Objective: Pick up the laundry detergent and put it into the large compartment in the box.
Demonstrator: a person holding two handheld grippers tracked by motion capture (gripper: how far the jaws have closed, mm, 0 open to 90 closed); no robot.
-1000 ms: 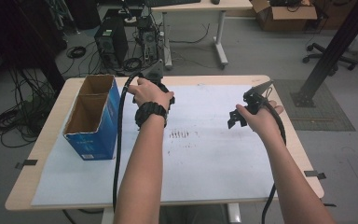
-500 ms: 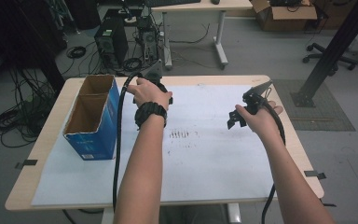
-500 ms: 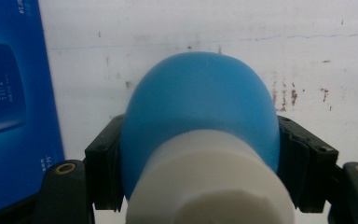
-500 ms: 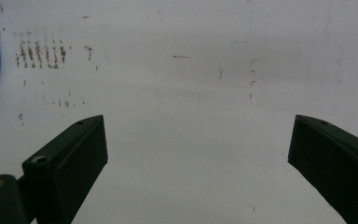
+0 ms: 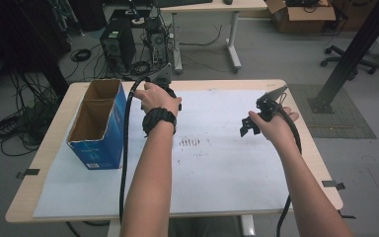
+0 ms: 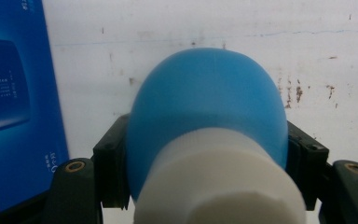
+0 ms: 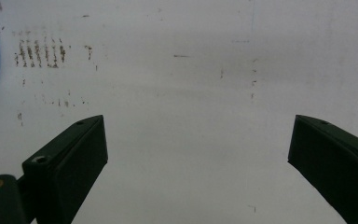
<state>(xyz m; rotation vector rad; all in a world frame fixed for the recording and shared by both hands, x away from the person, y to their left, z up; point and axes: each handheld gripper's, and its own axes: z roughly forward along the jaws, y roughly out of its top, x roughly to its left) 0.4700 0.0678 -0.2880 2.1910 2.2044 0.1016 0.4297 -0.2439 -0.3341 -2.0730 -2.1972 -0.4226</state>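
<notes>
My left tongs (image 6: 205, 186) clamped on blue bulb (image 6: 205, 107) near white neck; looks light, soft, squashy, so I'd grip gently; right tongs (image 7: 198, 158) apart over bench (image 7: 191, 70)

On the table (image 5: 54, 197) we see a sheet (image 5: 217, 173) covering most of the top. At its left edge stands a box (image 5: 96, 126) with 2 compartments, 1 behind the other. Marks (image 5: 190, 142) lie mid-sheet, right of the box.

A grey floor (image 5: 276, 49) surrounds the wooden table (image 5: 59, 148) — beyond it a desk (image 5: 207, 7), computer towers (image 5: 118, 47), tangled cables (image 5: 10, 128) and an office chair (image 5: 350, 57).
</notes>
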